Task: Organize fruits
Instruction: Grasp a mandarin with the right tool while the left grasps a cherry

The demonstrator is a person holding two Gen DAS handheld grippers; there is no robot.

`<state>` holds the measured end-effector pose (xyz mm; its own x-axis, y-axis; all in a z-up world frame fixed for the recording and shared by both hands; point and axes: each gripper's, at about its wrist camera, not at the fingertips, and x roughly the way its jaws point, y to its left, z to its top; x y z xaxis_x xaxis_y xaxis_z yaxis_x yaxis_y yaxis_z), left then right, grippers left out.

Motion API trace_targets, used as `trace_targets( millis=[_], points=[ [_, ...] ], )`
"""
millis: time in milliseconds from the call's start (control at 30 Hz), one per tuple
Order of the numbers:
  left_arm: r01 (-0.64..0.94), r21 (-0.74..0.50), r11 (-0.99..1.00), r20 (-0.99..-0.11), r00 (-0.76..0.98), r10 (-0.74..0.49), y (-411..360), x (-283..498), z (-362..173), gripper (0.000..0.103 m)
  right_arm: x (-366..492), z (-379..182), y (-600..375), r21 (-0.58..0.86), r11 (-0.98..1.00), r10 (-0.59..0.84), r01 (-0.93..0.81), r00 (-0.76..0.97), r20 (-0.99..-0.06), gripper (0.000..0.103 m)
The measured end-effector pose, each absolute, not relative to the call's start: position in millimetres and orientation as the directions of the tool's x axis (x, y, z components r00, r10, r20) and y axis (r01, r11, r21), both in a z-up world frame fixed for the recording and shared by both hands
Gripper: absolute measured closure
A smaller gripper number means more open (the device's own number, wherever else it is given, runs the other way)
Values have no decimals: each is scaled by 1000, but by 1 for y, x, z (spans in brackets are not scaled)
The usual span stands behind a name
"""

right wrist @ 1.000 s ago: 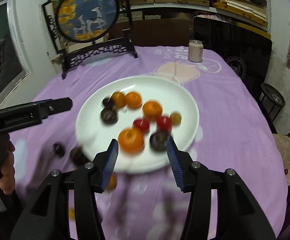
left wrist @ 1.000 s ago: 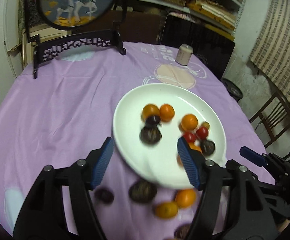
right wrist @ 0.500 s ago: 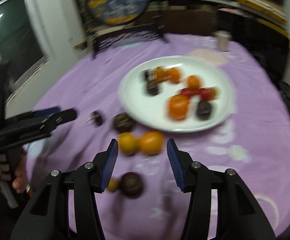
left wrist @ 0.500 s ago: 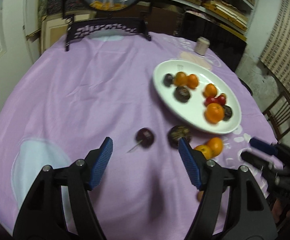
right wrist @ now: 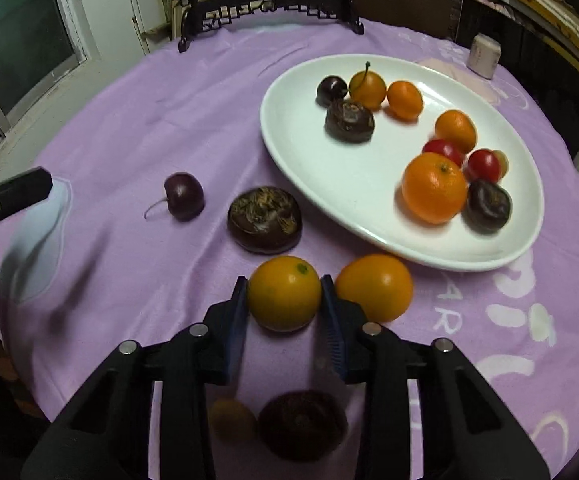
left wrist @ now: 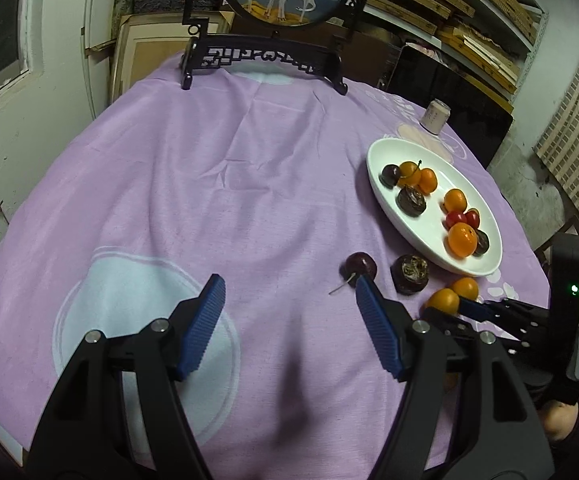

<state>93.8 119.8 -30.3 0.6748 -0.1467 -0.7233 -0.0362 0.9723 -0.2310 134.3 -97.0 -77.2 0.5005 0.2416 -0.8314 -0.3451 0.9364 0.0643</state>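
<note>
A white oval plate (right wrist: 353, 184) (left wrist: 421, 232) holds several oranges, dark fruits and two red ones. On the purple cloth in front of it lie a dark cherry (right wrist: 183, 196) (left wrist: 360, 266), a brown chestnut-like fruit (right wrist: 264, 218) (left wrist: 409, 274) and two small oranges. My right gripper (right wrist: 283, 300) is shut on the left small orange (right wrist: 284, 292) (left wrist: 443, 301); the other orange (right wrist: 373, 286) touches its right finger. My left gripper (left wrist: 289, 324) is open and empty above the cloth, left of the cherry.
A dark carved stand with a round painted screen (left wrist: 265, 56) is at the table's far edge. A small pale can (left wrist: 433, 117) (right wrist: 483, 56) stands behind the plate. A dark fruit (right wrist: 301, 424) and a small yellowish one (right wrist: 231, 420) lie under my right gripper.
Both grippers pulled back from over the plate toward the near table edge. My right gripper lowered and closed on the small orange. My left gripper swung left and stayed open.
</note>
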Motion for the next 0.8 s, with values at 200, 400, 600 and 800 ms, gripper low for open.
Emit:
trace_targets(
  millis=[200,400,600,800],
  points=[
    [20,-210,978,-746,643,-173,98,107,-40,33,118,-58,-114,103,935,283,-341,534,-797,67],
    [43,-133,990,-791,598,-132,66,133,-59,34,103,-48,-145,151,941,303,-303,556,-774,67],
    [55,-98,994,-819,562,-111,46,154,-73,37,95,-45,-170,185,940,322,-286,570,-756,67],
    [75,-73,995,-836,538,-102,32,169,-83,71,95,-46,-188,213,942,328,-259,581,-745,67]
  ],
)
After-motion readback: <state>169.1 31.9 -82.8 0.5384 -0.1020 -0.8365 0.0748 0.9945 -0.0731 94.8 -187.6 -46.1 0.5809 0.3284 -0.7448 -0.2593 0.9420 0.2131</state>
